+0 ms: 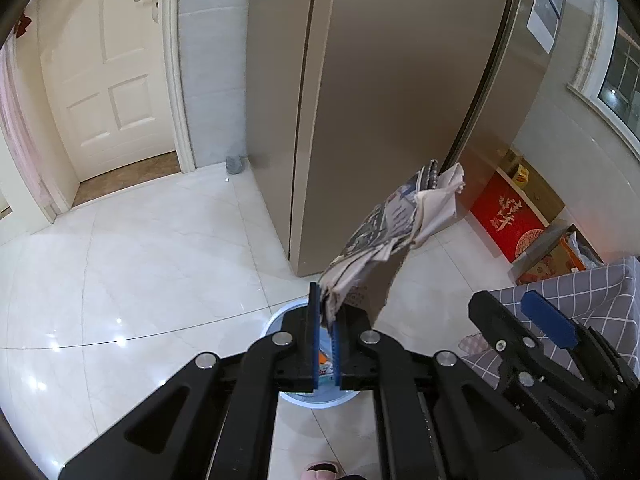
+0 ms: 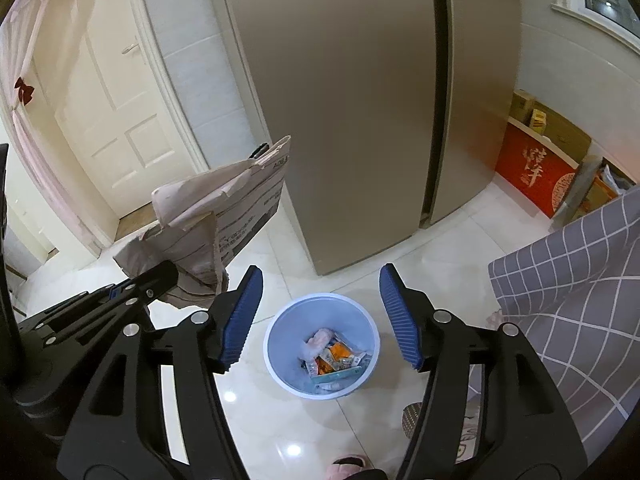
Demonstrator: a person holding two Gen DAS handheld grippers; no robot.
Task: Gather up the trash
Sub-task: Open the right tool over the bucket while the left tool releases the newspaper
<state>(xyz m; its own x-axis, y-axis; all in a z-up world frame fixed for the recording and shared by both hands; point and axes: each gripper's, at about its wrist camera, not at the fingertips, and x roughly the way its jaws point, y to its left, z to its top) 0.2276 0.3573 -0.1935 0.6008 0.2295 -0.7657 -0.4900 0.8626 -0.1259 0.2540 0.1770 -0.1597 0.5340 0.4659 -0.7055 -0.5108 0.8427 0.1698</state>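
My left gripper (image 1: 327, 312) is shut on a crumpled newspaper (image 1: 394, 232), which sticks up and to the right from its blue pads. In the right wrist view the same newspaper (image 2: 224, 208) hangs at the left, above the floor. A pale blue trash bin (image 2: 280, 360) stands on the white tiles below, with wrappers and tissue (image 2: 332, 354) inside. My right gripper (image 2: 320, 316) is open above the bin with nothing between its fingers. In the left wrist view the bin (image 1: 276, 320) is mostly hidden behind my left gripper, and the right gripper's finger (image 1: 548, 320) shows at the right.
A tall beige fridge (image 2: 340, 100) stands just behind the bin. A grey checked cloth (image 2: 568, 300) hangs at the right. Red and orange boxes (image 1: 516, 220) sit along the far right wall. A white door (image 1: 108, 60) is at the back left. A pink slipper (image 2: 348, 466) shows at the bottom.
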